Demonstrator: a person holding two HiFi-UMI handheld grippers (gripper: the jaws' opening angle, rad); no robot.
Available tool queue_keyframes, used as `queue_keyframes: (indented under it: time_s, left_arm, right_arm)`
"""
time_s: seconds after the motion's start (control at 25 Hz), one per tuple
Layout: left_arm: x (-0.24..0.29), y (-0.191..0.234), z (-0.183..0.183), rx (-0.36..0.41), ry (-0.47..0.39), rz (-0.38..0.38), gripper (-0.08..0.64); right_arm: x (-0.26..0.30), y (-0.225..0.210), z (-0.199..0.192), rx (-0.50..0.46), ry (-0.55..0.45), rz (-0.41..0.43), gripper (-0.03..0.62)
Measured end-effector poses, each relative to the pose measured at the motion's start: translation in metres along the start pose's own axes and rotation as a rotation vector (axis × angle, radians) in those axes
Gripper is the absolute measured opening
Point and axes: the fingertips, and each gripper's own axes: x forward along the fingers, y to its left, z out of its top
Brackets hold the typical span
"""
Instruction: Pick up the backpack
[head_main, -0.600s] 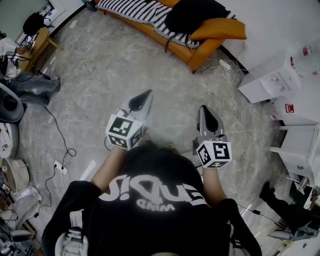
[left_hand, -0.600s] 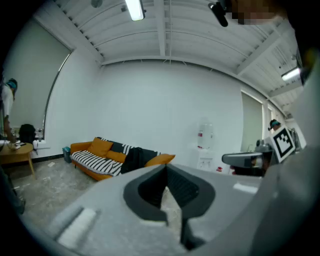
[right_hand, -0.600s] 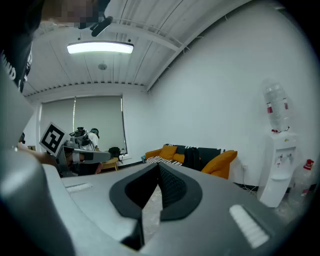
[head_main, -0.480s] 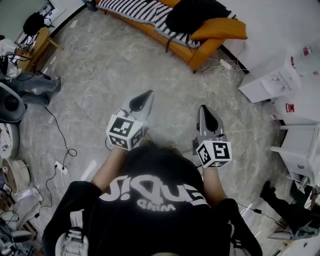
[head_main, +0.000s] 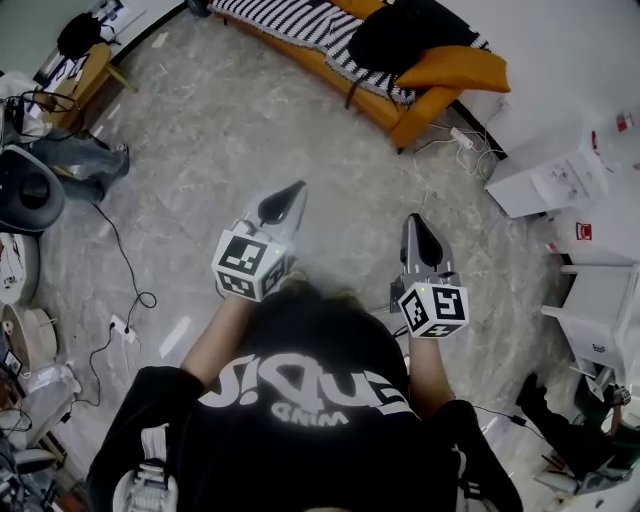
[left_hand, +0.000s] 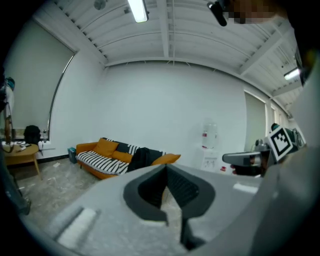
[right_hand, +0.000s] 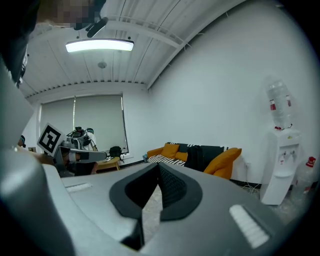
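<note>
Orange sofa (head_main: 420, 105) drifting slightly up-right in head view since earlier frame; person seemingly advancing toward it. Left hand-held gripper (head_main: 297, 188) and right hand-held gripper (head_main: 411, 220) both staying closed, empty, pointing ahead over grey marbled floor (head_main: 250, 130). Black soft backpack (head_main: 400, 35) lying on sofa, well apart from both. Risks: closed jaws arriving unopened, shoving bag instead of grasping; loose white cables (head_main: 440, 150) near sofa end snagging feet.
</note>
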Motion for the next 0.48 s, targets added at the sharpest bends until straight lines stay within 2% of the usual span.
queue_keyframes:
  time_s: [0.32,0.48]
  left_arm:
    - [-0.023,0.053,-0.010,-0.002,0.005,0.005,0.002]
    - [-0.015,0.061,-0.011,-0.014,0.007,-0.014,0.002]
  right_arm:
    - [0.029,0.051,0.004,0.011,-0.017,0.017,0.000]
    - [0.039,0.051,0.009,0.027,-0.005,0.012,0.000]
